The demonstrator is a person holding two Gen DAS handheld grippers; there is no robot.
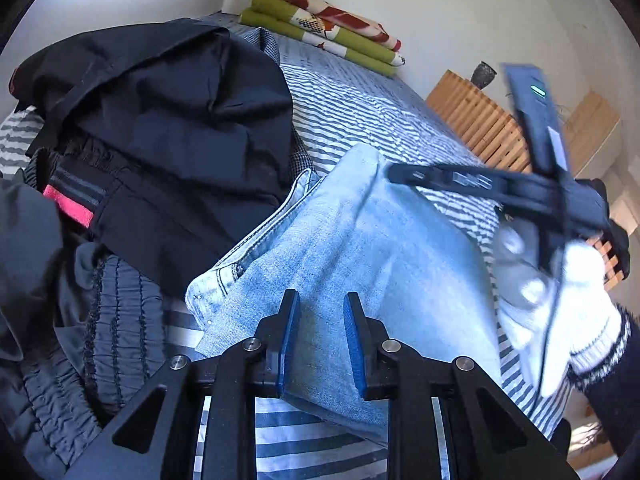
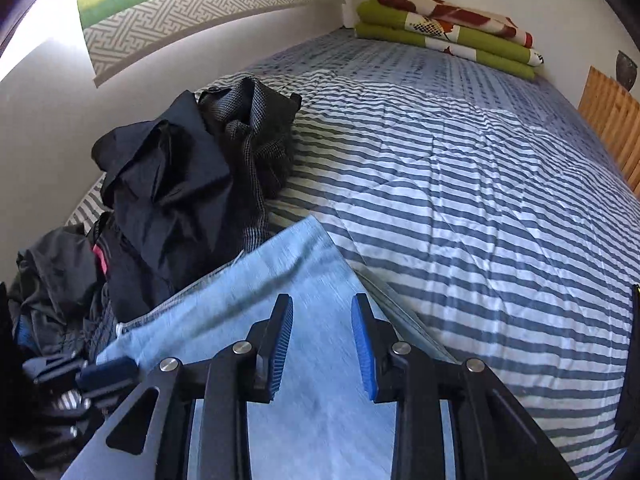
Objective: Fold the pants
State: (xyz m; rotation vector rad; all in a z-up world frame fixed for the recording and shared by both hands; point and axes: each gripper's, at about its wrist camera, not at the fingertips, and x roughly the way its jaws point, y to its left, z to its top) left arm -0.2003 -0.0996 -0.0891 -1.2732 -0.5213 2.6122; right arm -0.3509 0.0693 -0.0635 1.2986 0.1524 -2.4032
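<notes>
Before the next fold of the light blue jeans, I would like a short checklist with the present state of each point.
1. Jeans lie folded on the striped bed cover: ok.
2. Left claw free of fabric, pads apart above the denim: ok.
3. Right claw free of fabric, pads apart: ok.
4. Dark clothes pile kept off the jeans: not ok, it touches their waistband edge.
5. Free bed surface beside the jeans: ok.
6. Layers under the top fold aligned: cannot tell.
</notes>
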